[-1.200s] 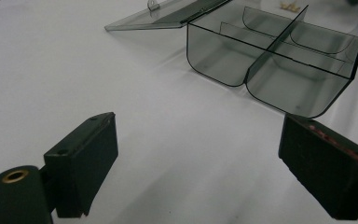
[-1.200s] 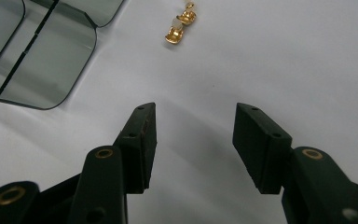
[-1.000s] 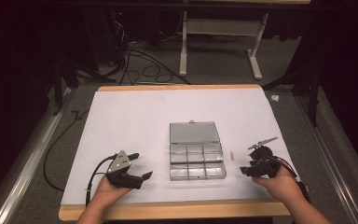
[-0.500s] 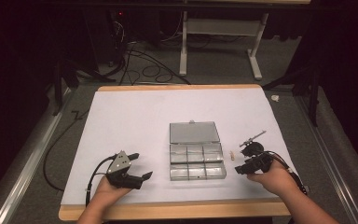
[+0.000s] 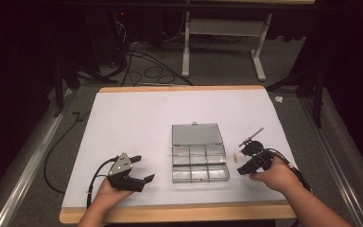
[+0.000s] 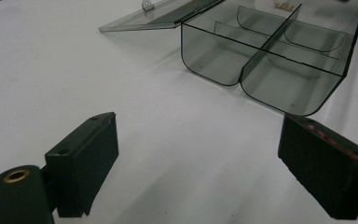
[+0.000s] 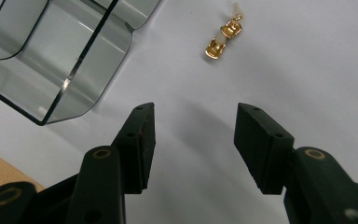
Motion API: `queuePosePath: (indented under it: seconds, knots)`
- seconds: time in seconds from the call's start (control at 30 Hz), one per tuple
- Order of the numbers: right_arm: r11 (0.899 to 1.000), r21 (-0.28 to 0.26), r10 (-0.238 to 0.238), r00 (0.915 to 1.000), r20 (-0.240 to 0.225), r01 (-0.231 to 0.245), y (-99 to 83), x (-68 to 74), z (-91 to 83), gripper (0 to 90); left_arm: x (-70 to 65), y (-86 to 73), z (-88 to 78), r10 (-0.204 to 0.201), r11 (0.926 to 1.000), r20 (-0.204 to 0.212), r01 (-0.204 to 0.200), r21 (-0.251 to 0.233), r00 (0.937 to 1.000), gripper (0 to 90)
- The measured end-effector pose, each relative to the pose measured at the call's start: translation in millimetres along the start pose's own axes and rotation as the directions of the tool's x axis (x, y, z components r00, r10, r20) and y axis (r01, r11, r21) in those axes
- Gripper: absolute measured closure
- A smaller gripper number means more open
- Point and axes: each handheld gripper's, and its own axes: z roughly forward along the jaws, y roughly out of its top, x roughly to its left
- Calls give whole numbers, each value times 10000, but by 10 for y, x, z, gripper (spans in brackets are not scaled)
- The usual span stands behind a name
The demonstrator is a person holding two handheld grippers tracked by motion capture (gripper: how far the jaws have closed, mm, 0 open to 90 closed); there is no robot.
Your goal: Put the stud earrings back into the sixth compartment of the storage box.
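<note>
A clear plastic organiser box with several empty compartments lies on the white table sheet, its lid folded open at the back. A small gold-coloured metal piece lies just right of the box. My right gripper hovers open beside it, the piece a short way beyond its jaws, nothing between them. My left gripper rests open at the front left, aimed at the box, with bare sheet between its jaws.
The table's wooden front edge runs just behind both hands. Cables and a desk frame stand on the dark floor beyond the table. A metal rail runs along the left side.
My right gripper has slid left toward the box and the gold piece. The left gripper has stayed put.
</note>
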Motion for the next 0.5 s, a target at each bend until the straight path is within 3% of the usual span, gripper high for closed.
queuePosePath:
  seconds: [0.23,0.5]
  knots:
    - [9998,208,-51,10000,-57,52,72,-35,11,539,6,-1,4,-43,10000,84,44,-24,10000,133]
    - [10000,16,8,10000,-2,-8,181,-66,22,605,7,0,4,-56,10000,89,56,-18,9999,133]
